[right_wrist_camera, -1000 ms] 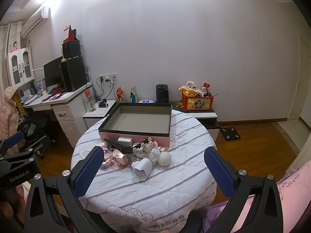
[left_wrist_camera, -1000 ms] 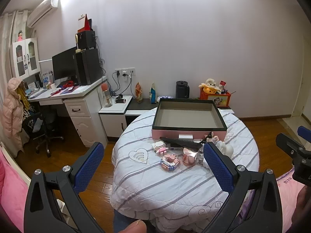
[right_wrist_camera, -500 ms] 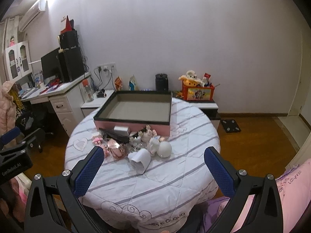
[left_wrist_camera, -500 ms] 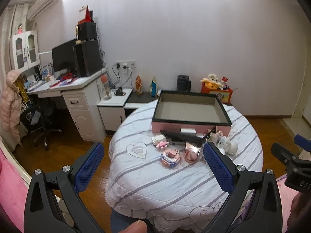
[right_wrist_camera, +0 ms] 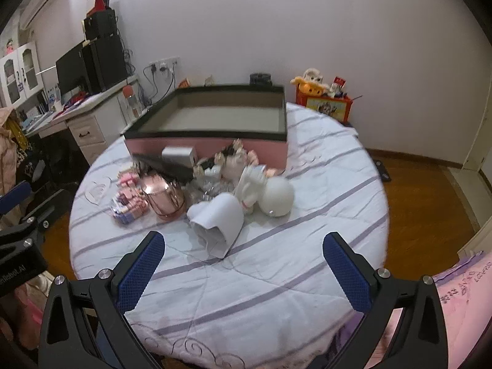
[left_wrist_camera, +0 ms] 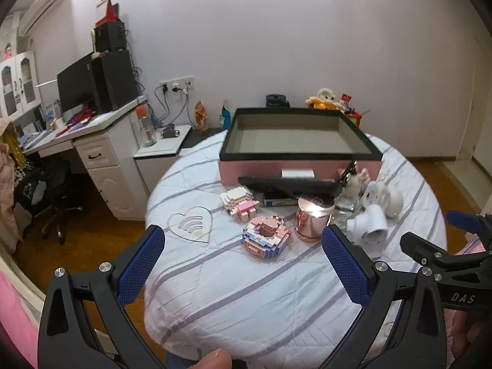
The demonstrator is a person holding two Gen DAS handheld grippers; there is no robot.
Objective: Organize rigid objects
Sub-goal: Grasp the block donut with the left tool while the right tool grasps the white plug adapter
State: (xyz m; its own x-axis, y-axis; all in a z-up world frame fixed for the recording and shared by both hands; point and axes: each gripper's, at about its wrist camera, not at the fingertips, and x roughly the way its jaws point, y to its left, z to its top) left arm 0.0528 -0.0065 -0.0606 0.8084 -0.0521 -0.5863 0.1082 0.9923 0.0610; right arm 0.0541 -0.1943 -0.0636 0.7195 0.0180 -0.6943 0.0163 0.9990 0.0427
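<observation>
We hold both tools above the near edge of the round table [right_wrist_camera: 276,276], with nothing between the fingers of either. The left gripper [left_wrist_camera: 243,264] has its blue pads spread wide apart, and so does the right gripper [right_wrist_camera: 243,264]; we judge that we are at the start, approaching the pile with both tools ready to take a first piece.

The things to organize lie in a loose cluster at about 12 o'clock from us, pressed against the front wall of the pink tray [left_wrist_camera: 255,172]. Its inside looks bare, which suggests that it is the destination and that nothing has gone in yet.

- From the left wrist view, the block-built pink ring [left_wrist_camera: 266,240] sits nearest, at 12 o'clock just beyond the pads.
- The rose-gold cup [left_wrist_camera: 313,220] stands upright just at its 3 o'clock.
- A smaller pink block model [left_wrist_camera: 240,204] lies at 11 o'clock of the ring.
- A long black flat object [left_wrist_camera: 289,186] rests across the back of the pile, over a small dark box [left_wrist_camera: 276,203].

From the right wrist view, a white tube-shaped piece [right_wrist_camera: 218,221] lies on its side with its open end toward us, straight ahead. A white round-headed figurine [right_wrist_camera: 270,193] lies at its 2 o'clock, touching or nearly touching it. We think the split is natural: the left tool is closest to the blocks and cup, the right to the white pieces.
</observation>
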